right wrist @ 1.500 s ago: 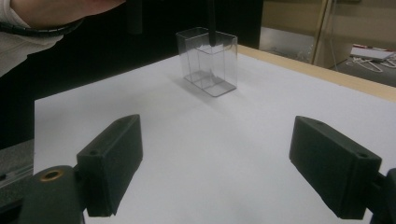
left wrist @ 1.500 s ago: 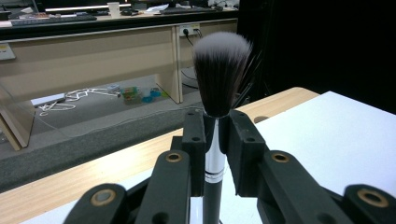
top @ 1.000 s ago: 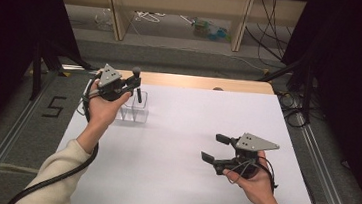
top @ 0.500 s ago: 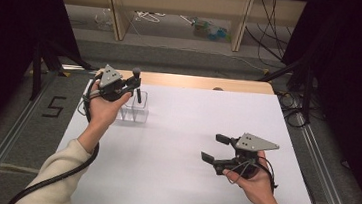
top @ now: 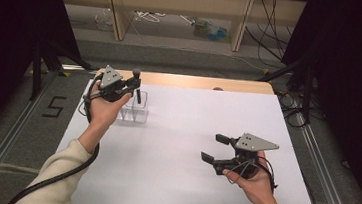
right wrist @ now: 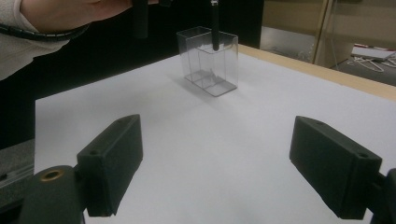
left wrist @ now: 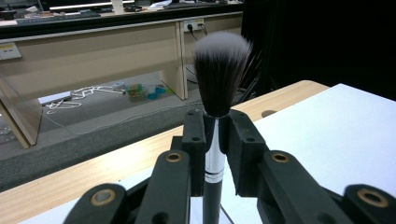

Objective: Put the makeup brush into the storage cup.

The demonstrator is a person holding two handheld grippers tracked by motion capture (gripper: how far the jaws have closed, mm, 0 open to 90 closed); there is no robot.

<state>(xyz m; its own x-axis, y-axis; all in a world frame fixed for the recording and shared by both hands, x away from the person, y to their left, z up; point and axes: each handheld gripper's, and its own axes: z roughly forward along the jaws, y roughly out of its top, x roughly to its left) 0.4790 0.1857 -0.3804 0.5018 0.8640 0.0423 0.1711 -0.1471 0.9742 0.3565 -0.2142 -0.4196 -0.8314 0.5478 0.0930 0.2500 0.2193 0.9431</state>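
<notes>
On white table (top: 174, 146) by wood shelving (top: 178, 1): left hand-held gripper (top: 135, 83) clamped on brush (left wrist: 215, 93), right (top: 214, 148) apart.

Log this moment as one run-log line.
left hand-held gripper: shut on makeup brush | brush handle above clear box | right hand-held gripper: open, empty
</notes>
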